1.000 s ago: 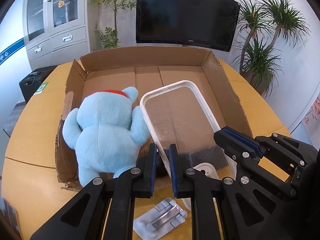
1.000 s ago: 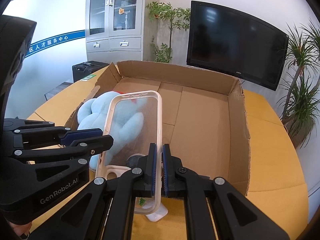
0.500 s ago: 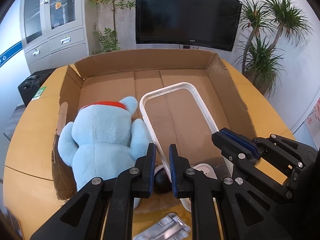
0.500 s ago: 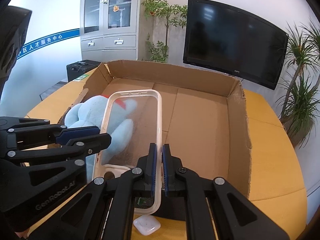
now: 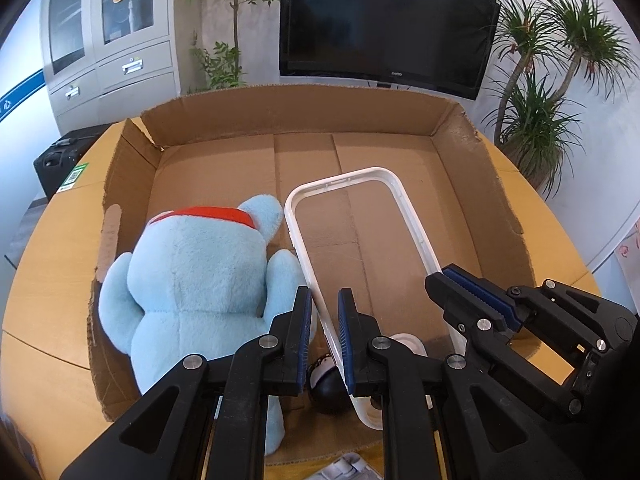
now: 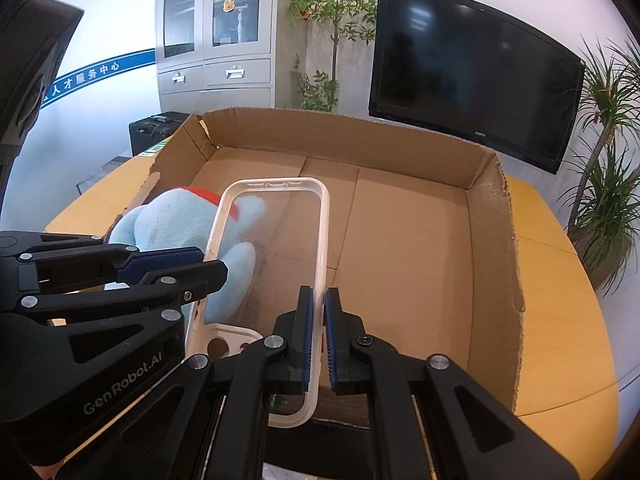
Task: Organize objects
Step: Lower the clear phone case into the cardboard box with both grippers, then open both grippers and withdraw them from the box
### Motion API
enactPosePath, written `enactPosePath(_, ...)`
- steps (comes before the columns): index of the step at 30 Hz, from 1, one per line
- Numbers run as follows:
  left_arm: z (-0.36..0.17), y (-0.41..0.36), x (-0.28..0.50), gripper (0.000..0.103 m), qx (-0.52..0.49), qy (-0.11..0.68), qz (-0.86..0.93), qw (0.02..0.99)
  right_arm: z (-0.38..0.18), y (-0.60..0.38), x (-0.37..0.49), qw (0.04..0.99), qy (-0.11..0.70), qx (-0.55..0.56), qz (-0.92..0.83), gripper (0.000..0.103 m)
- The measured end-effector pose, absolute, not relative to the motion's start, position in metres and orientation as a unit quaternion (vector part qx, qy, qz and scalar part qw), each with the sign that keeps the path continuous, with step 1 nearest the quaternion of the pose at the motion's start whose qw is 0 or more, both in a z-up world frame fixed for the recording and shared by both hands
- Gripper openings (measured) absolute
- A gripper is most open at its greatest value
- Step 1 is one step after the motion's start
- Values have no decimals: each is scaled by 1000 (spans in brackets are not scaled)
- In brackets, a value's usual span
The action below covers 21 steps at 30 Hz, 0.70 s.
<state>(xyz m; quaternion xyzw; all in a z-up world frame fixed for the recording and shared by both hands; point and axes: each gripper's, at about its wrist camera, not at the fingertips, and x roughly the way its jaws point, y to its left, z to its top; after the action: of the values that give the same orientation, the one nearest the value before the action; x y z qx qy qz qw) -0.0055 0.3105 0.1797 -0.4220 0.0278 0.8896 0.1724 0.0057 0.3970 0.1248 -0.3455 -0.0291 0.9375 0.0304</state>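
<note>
A clear phone case with a white rim hangs over the open cardboard box, each long edge pinched by the left gripper and right gripper. A blue plush toy lies at the box's near left.

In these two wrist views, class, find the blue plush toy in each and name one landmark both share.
Left wrist: the plush toy fills the lower left, inside the box, left of the phone case.
Right wrist: the plush toy sits at middle left, partly seen through the phone case.
Shared landmark: the TV behind the box.
</note>
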Motion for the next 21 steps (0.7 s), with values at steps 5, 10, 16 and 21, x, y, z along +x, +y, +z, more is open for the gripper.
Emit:
enactPosePath(5, 169, 314, -16, 11, -433, 23, 884, 173, 117, 400, -2, 34, -30, -354, 934, 4)
enactPosePath(10, 161, 312, -24, 11, -444, 8, 878, 182, 111, 401, -6, 33, -37, -359, 932, 7)
enactPosePath(16, 173, 294, -18, 37, -437, -10, 885, 161, 122, 403, 6, 45, -46, -336, 940, 83)
enactPosePath(21, 204, 268, 14, 88, -382, -33, 908, 170, 152, 412, 43, 63, -22, -267, 961, 102)
